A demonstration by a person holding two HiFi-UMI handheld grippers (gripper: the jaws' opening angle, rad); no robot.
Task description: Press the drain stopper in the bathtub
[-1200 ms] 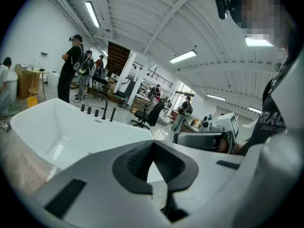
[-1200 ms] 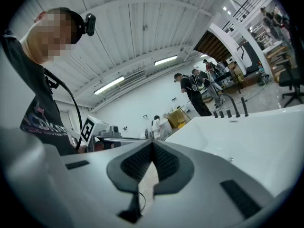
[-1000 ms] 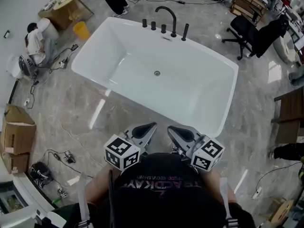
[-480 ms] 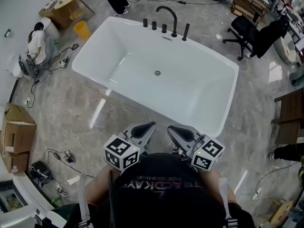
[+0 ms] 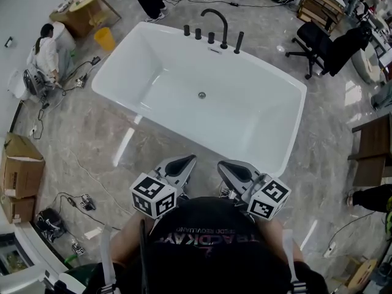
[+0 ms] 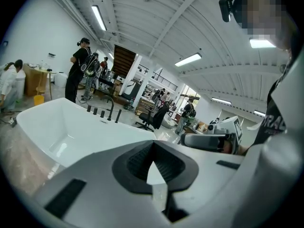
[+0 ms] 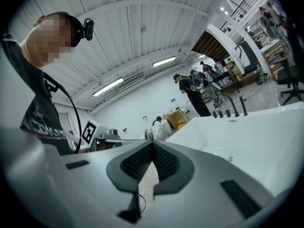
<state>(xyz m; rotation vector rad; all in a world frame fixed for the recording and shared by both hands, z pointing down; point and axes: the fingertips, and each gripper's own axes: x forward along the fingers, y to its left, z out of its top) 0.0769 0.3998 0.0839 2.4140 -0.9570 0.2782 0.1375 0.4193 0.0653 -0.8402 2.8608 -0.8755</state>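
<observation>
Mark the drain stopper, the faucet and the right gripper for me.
drain stopper (image 5: 201,94): head view, middle of its round metal cap.
faucet (image 5: 225,32): head view, upright part of its black spout.
right gripper (image 5: 222,165): head view, tip where its shut jaws meet.

The white rectangular bathtub (image 5: 257,127) lies just ahead of the left gripper (image 5: 187,160) and right gripper (image 5: 222,165). The round metal drain stopper (image 5: 201,95) sits in its bottom, farther ahead, with black metal taps (image 5: 211,37) on the rim beyond.
</observation>
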